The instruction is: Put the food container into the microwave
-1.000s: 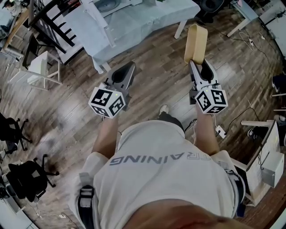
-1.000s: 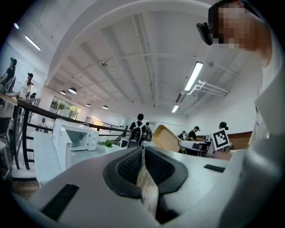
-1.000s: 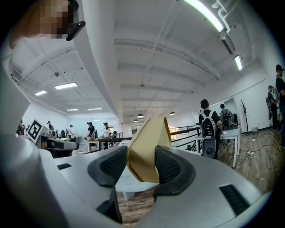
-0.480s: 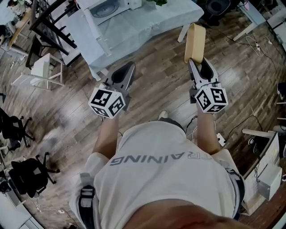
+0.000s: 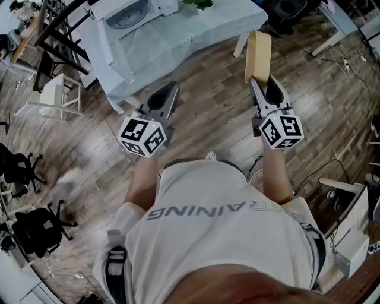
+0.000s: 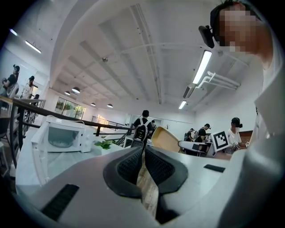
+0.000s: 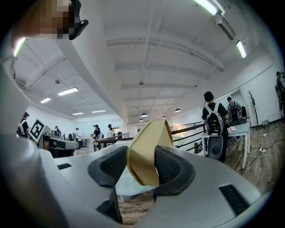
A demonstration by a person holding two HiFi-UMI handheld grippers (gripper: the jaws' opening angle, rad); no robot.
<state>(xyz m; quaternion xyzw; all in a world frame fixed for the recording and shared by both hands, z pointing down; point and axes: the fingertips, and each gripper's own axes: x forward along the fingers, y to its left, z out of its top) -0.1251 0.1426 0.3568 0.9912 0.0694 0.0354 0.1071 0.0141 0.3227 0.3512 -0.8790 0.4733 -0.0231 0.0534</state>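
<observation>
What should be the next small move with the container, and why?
Probably a move forward to the table. The right gripper is shut on the food container, but the microwave sits on the table well ahead of both grippers, with wooden floor between. The left gripper is shut and empty.

We get the microwave (image 5: 132, 10) cut off by the head view's top edge — inside too small to tell. Lower end of the food container (image 7: 149, 133) is hidden btwn the right gripper (image 7: 141, 153) jaws.
</observation>
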